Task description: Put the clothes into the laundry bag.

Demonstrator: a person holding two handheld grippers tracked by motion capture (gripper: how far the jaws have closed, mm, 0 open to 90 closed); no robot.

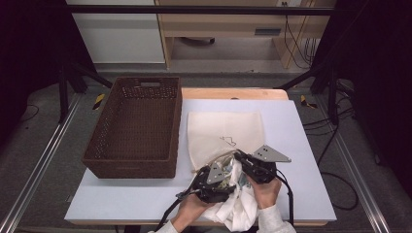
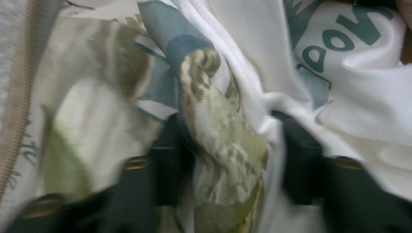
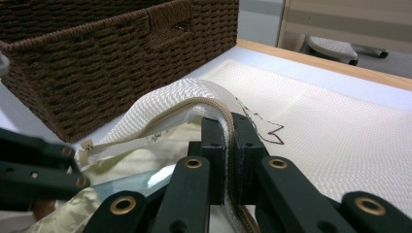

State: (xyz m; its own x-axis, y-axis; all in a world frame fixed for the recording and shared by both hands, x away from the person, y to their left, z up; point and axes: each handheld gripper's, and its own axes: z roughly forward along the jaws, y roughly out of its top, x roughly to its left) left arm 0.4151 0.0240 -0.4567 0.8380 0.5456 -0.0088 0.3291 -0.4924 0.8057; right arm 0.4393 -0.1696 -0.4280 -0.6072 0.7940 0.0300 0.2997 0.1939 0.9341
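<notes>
A cream mesh laundry bag (image 1: 226, 133) lies flat on the table, its zipped mouth toward the person. My right gripper (image 1: 241, 158) is shut on the bag's zipper edge (image 3: 214, 104) and holds it lifted; in the right gripper view the jaws (image 3: 232, 145) pinch the zipper tape between them. A white garment (image 1: 240, 204) with green print is bunched at the mouth. My left gripper (image 1: 221, 177) sits just left of the right one, its jaws (image 2: 228, 155) pressed on a fold of that garment (image 2: 350, 97). The bag's zipper (image 2: 19, 97) runs down the left edge.
A deep brown woven basket (image 1: 177, 121) stands on the left half of the white table (image 1: 301, 160), close beside the bag. In the right gripper view its wall (image 3: 111, 63) rises just behind the lifted zipper. Desk legs and cables stand beyond the far edge.
</notes>
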